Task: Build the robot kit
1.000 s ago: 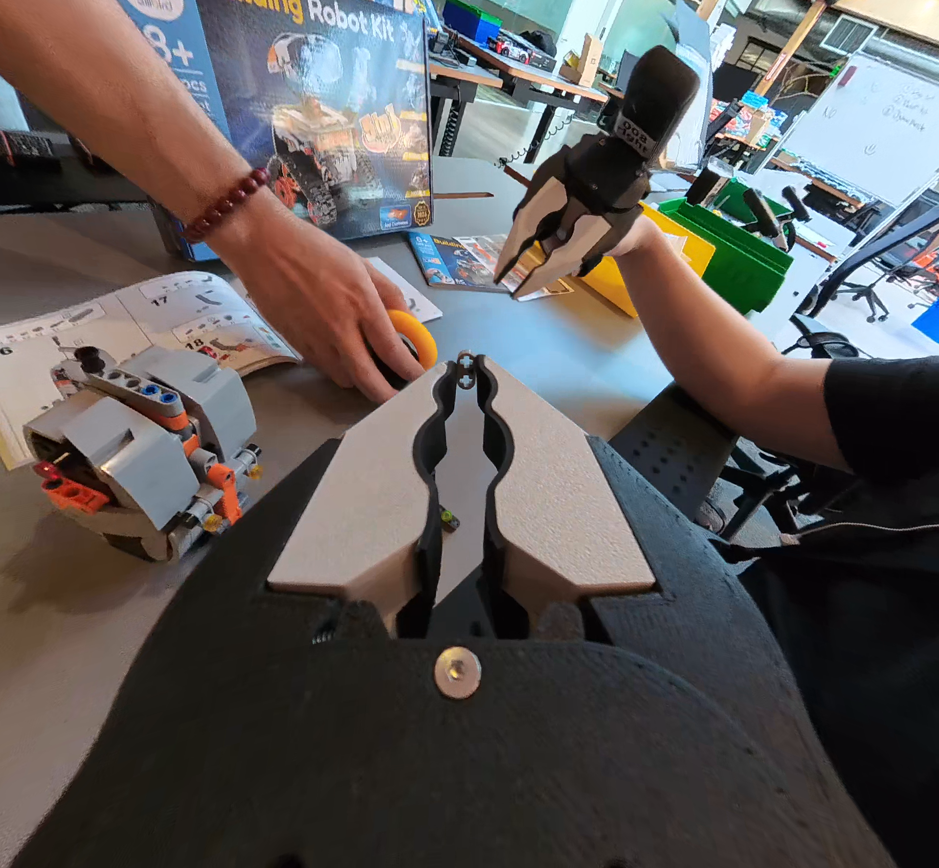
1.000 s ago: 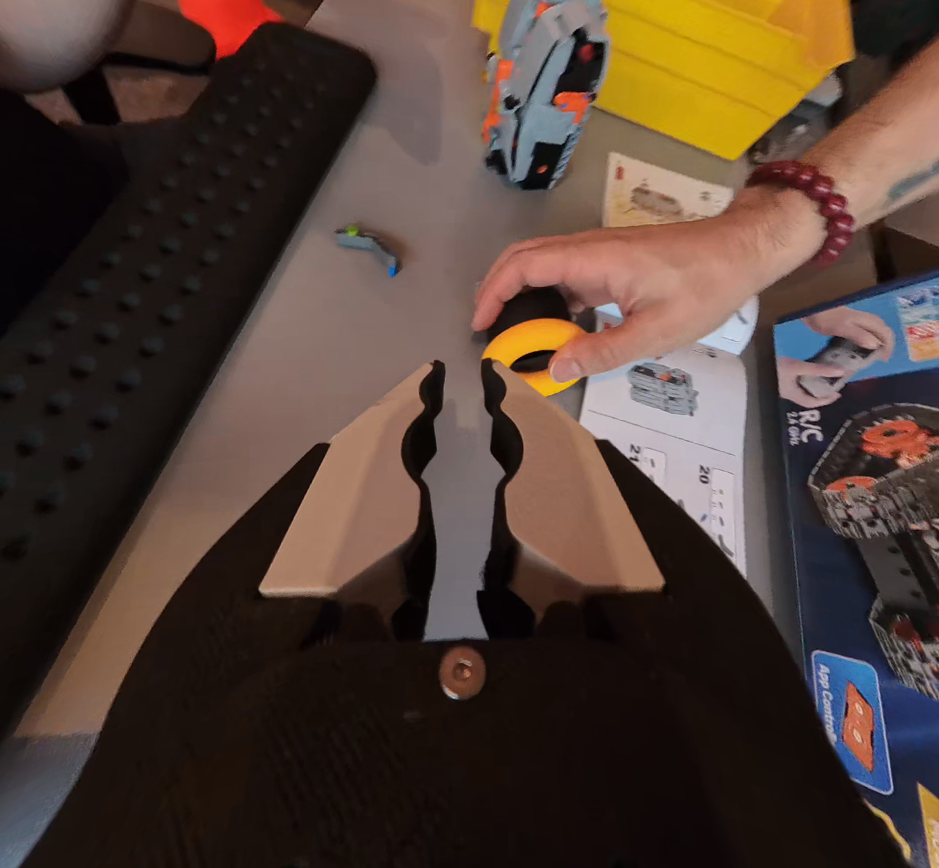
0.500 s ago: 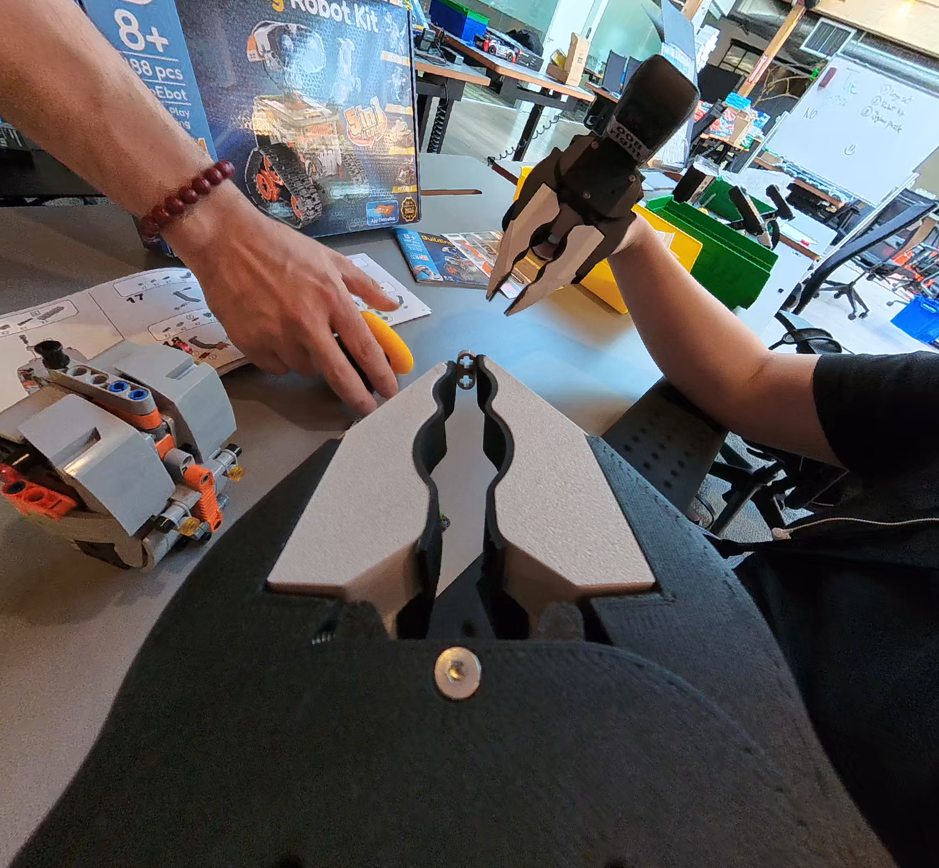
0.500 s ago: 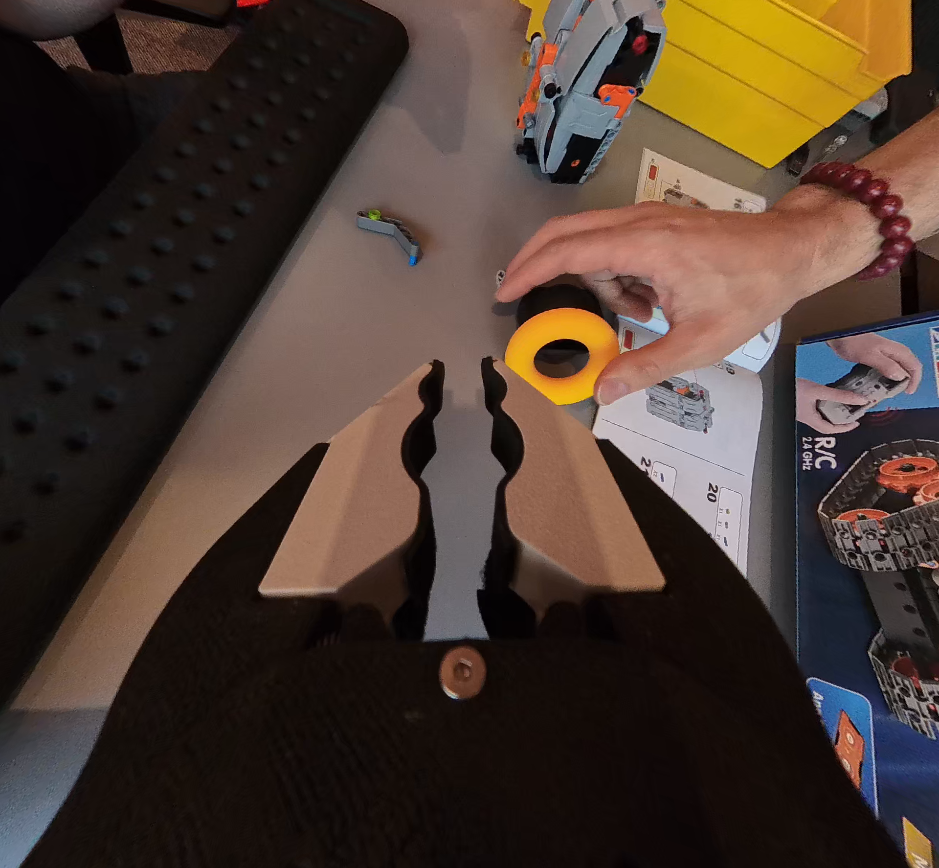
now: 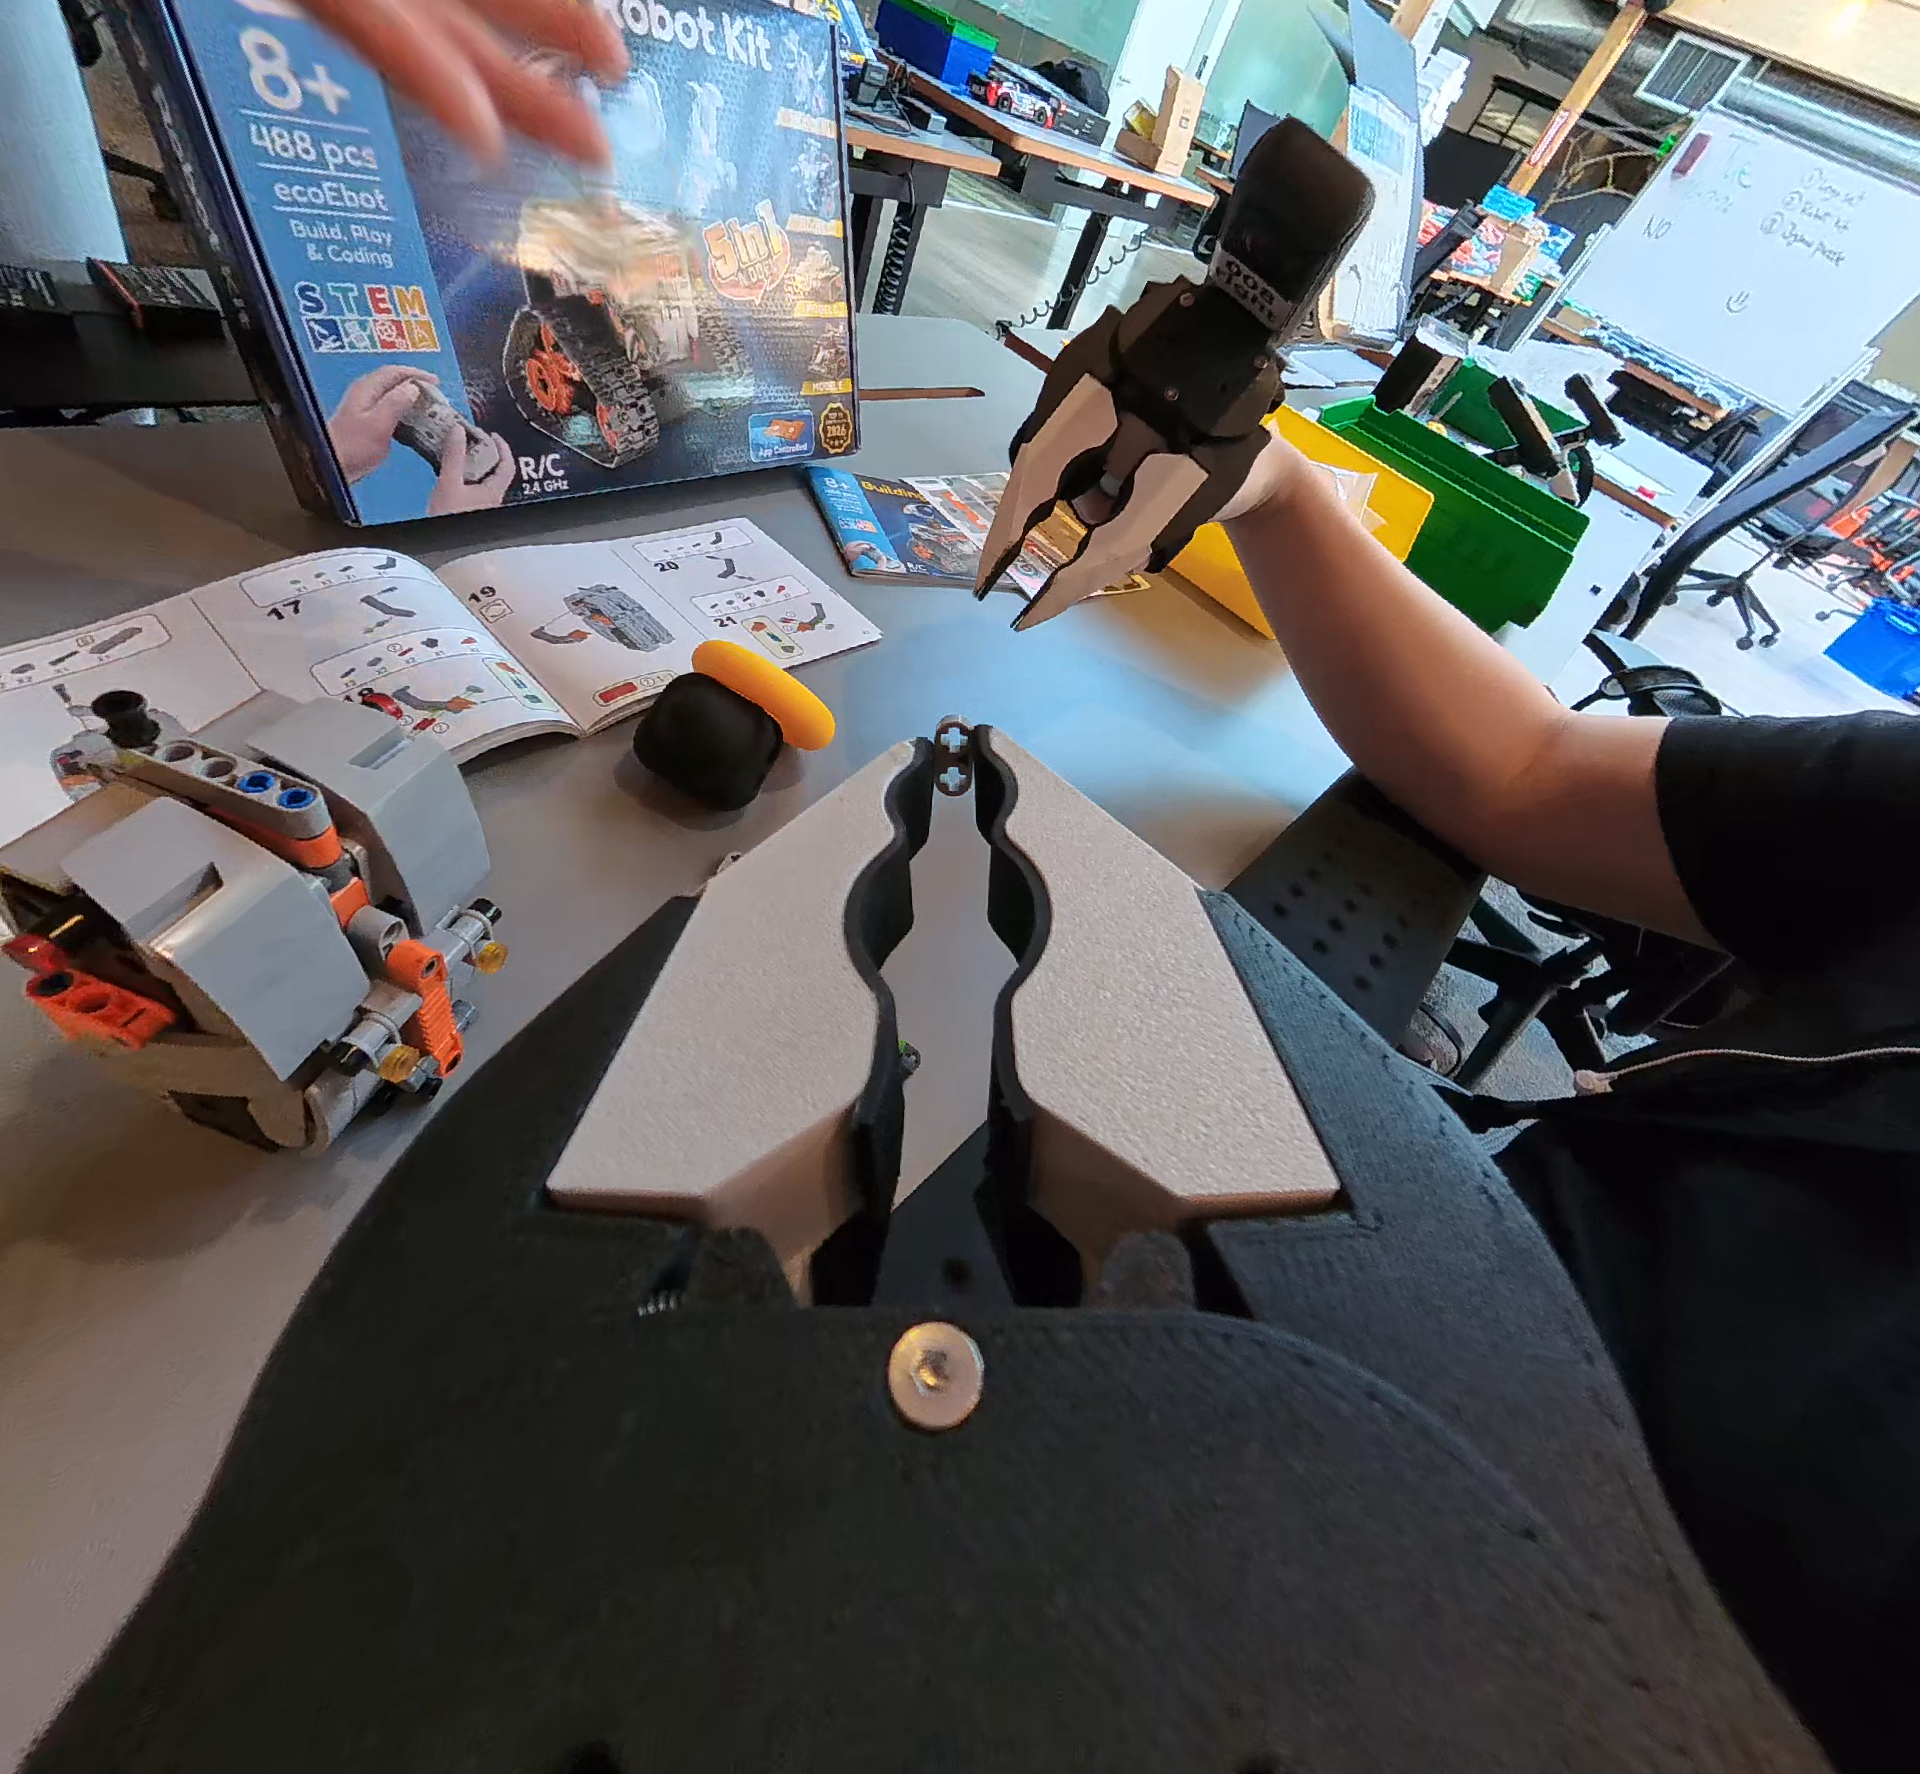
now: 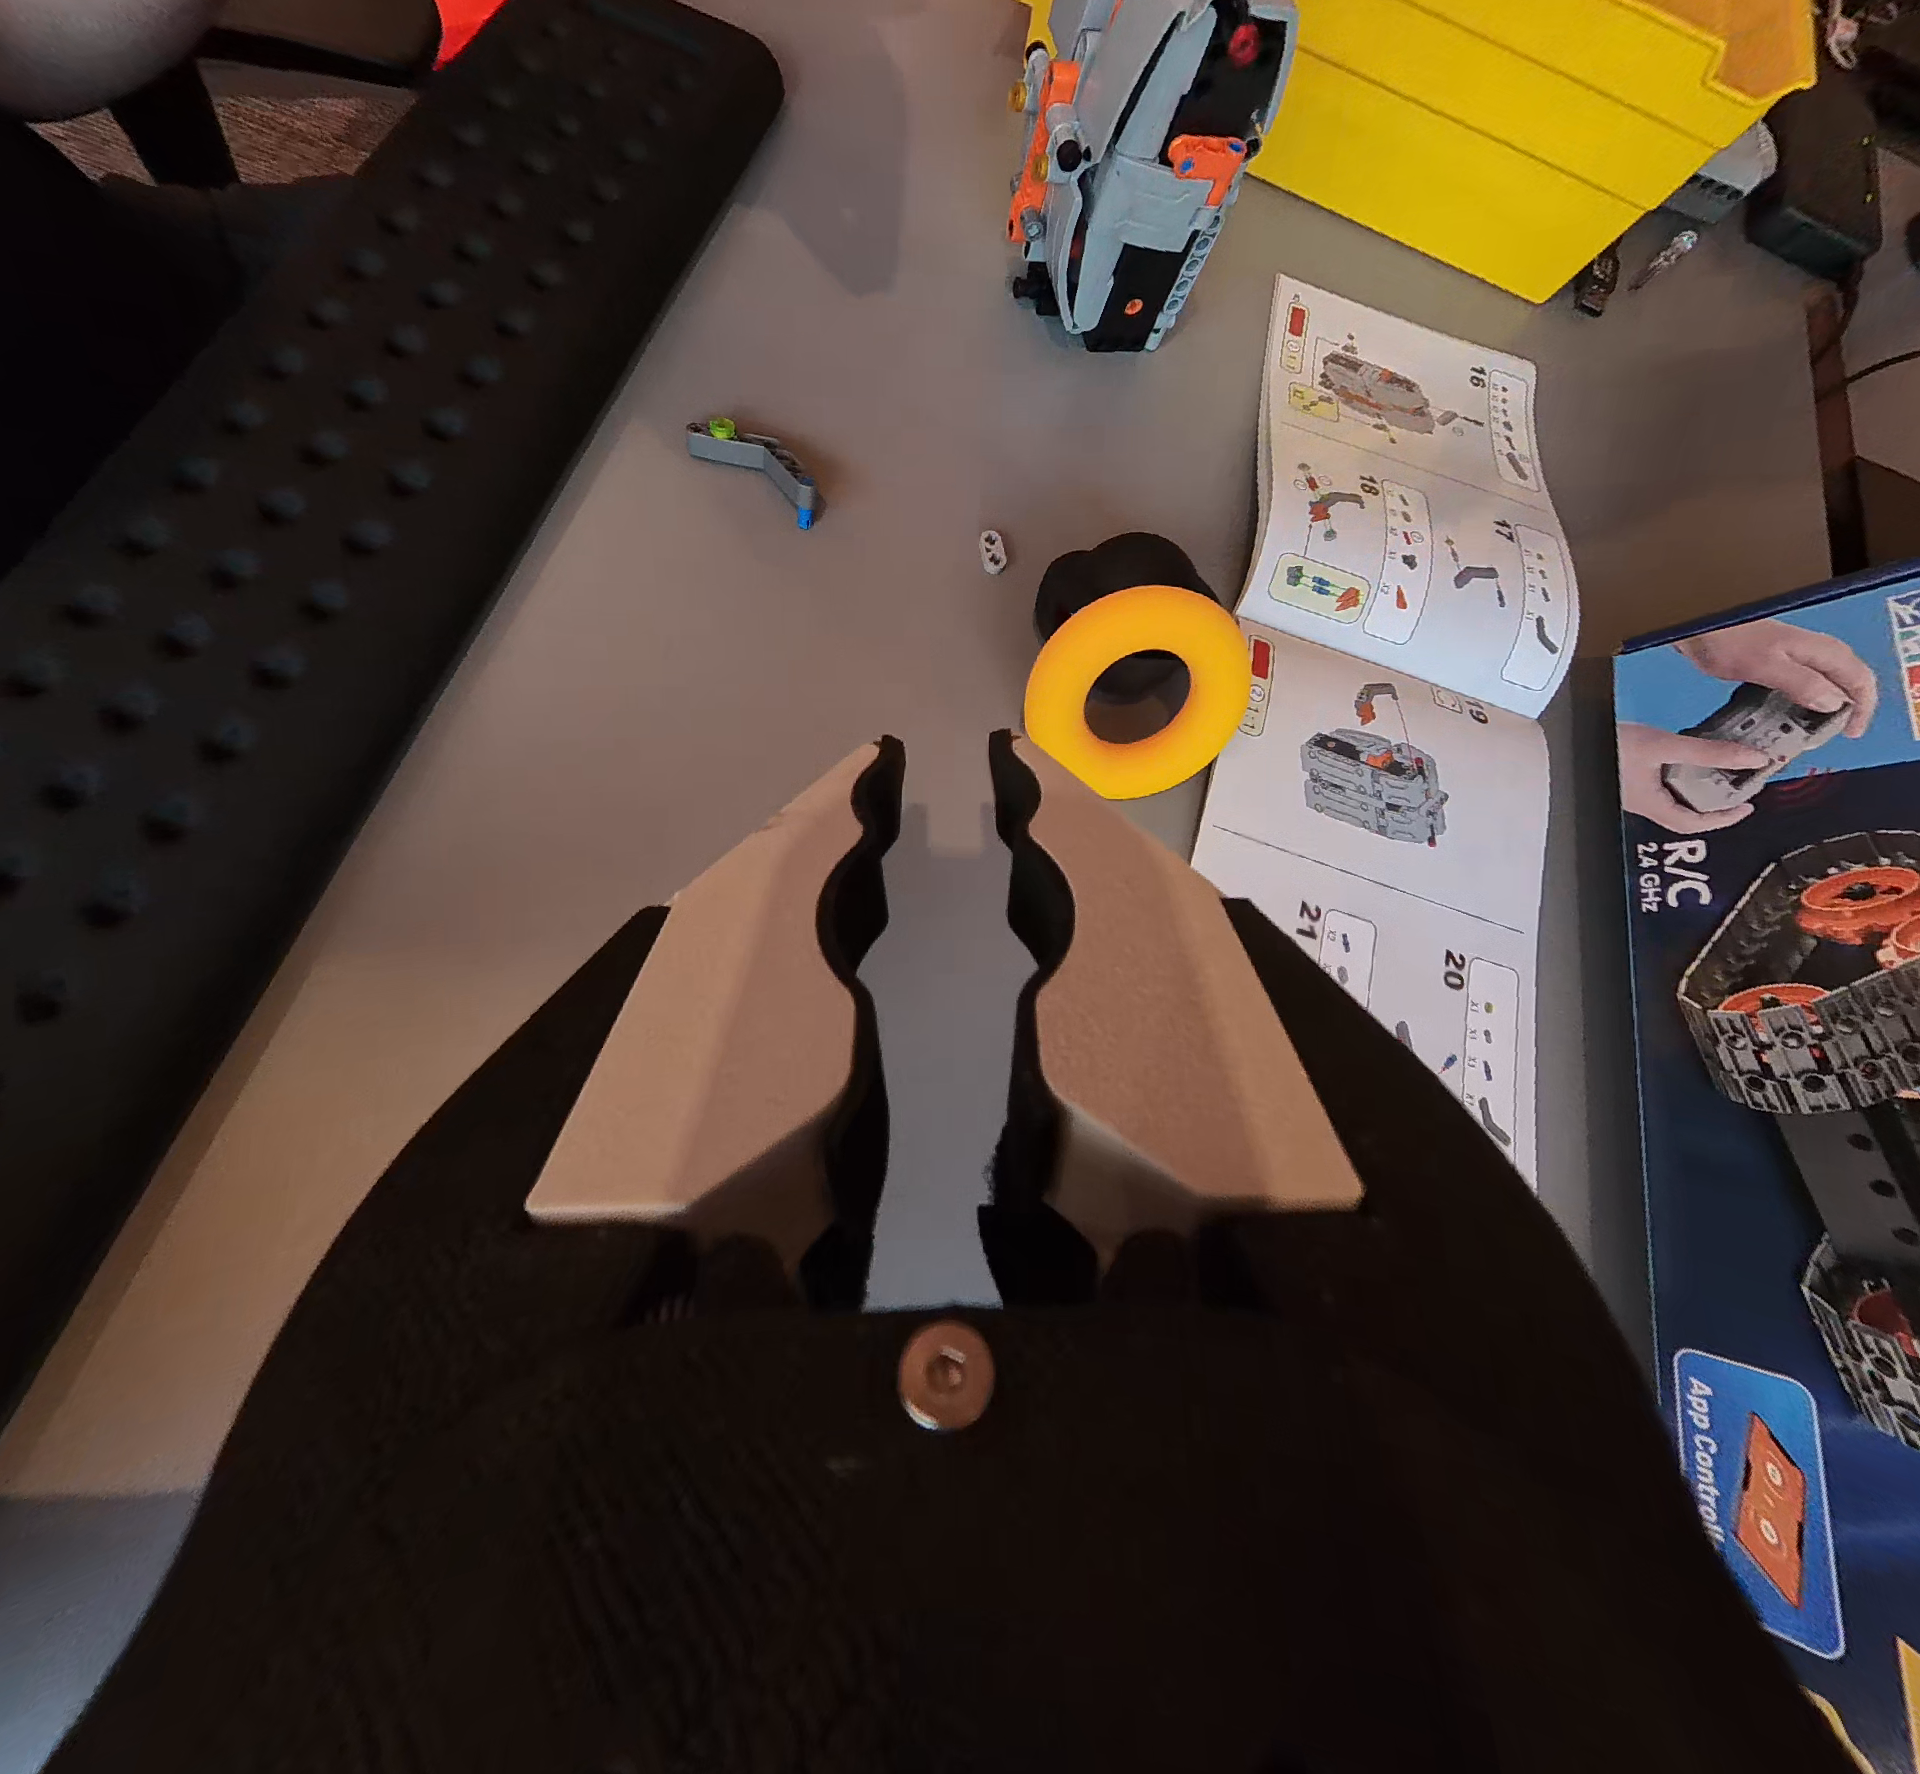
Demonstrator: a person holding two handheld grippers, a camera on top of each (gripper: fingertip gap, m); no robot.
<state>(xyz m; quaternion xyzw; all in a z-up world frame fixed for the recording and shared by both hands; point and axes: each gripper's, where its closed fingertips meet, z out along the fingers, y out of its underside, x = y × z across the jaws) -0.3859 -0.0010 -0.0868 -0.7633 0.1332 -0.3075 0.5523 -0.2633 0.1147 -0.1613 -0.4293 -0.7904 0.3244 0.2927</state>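
ring (image 6: 1138,691) orange-yellow | knob (image 5: 707,753) black | bin (image 6: 1507,51) yellow | table (image 6: 727,644) grey

table (image 6: 644,706): smooth matt | box (image 5: 582,270): glossy card | booklet (image 6: 1392,644): paper

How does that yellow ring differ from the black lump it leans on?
The yellow ring is bright and flat with a hole through it; the black lump is dark, rounded and looks solid. The ring stands tilted, propped against the lump, while the lump sits squarely on the table. Both touch each other and lie beside the open booklet.
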